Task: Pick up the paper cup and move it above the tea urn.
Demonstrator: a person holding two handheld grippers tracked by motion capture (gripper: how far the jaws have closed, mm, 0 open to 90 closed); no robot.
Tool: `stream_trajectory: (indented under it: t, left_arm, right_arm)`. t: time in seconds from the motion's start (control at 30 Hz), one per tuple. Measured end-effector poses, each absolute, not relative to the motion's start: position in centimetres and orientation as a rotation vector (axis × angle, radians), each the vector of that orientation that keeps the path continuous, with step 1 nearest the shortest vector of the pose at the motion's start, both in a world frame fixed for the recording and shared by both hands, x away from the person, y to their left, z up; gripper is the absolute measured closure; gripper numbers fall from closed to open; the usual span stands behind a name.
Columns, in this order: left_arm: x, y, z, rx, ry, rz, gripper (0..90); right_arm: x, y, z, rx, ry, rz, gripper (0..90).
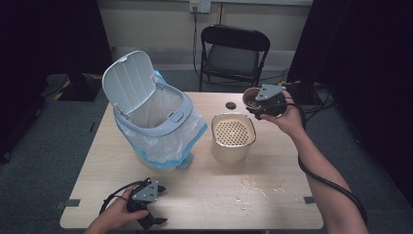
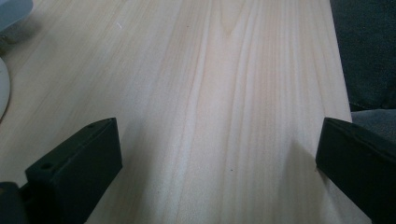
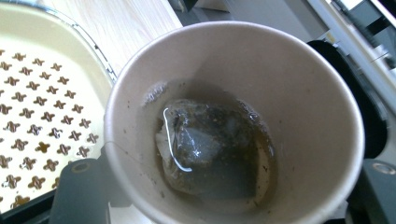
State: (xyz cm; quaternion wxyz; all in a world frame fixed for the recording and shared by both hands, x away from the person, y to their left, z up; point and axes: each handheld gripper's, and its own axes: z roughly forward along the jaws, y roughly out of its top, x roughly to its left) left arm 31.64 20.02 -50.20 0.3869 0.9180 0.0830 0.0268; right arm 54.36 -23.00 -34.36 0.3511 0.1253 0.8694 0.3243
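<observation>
A paper cup (image 1: 250, 97) hangs in the air at the back right of the table, with my right gripper (image 1: 254, 106) shut on it. In the right gripper view the cup (image 3: 261, 65) holds a soaked tea bag (image 3: 205, 149) lying in a little brown liquid, and a black finger (image 3: 79, 191) presses its outer wall. Just below and left of the cup stands a cream container with a perforated strainer top (image 1: 233, 131) (image 3: 37, 93). My left gripper (image 1: 155, 220) (image 2: 219, 158) rests on the table near the front edge, open, with bare wood between its jaws.
A grey lidded bin (image 1: 156, 112), lid up and lined with a plastic bag, stands at the left middle of the wooden table (image 1: 204, 195). A small dark round thing (image 1: 230, 105) lies behind the container. Wet spots (image 1: 258, 187) mark the front right. A folding chair (image 1: 234, 53) stands behind.
</observation>
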Motion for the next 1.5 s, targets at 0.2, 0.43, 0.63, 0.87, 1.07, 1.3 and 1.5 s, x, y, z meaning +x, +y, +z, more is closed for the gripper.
stream_trajectory:
  t: [0.2, 0.43, 0.63, 0.87, 1.07, 1.3, 1.5]
  left_arm:
    - [31.6, 20.0, -50.2, 2.336, 0.212, 0.067, 0.0]
    - [31.6, 20.0, -50.2, 2.338, 0.210, 0.066, 0.0]
    - [31.6, 20.0, -50.2, 2.338, 0.211, 0.066, 0.0]
    - [31.7, 20.0, -50.2, 2.335, 0.205, 0.069, 0.0]
    - [31.6, 20.0, -50.2, 2.338, 0.211, 0.066, 0.0]
    - [31.6, 20.0, -50.2, 2.339, 0.210, 0.066, 0.0]
    - [31.6, 20.0, -50.2, 2.336, 0.212, 0.067, 0.0]
  right_arm:
    - [53.3, -22.0, -34.1, 0.251, 2.216, 0.697, 28.3]
    - [52.4, -20.1, -34.5, 0.108, 2.123, 0.416, 28.6]
    - [50.8, -18.6, -35.8, -0.175, 1.918, 0.126, 29.0]
    - [49.9, -17.9, -36.4, -0.323, 1.704, -0.048, 29.1]
    - [50.2, -17.8, -35.3, -0.178, 1.879, 0.080, 28.6]
    - [51.3, -19.0, -33.5, 0.207, 2.169, 0.442, 28.4]
    - [52.3, -20.0, -33.0, 0.445, 2.335, 0.660, 28.3]
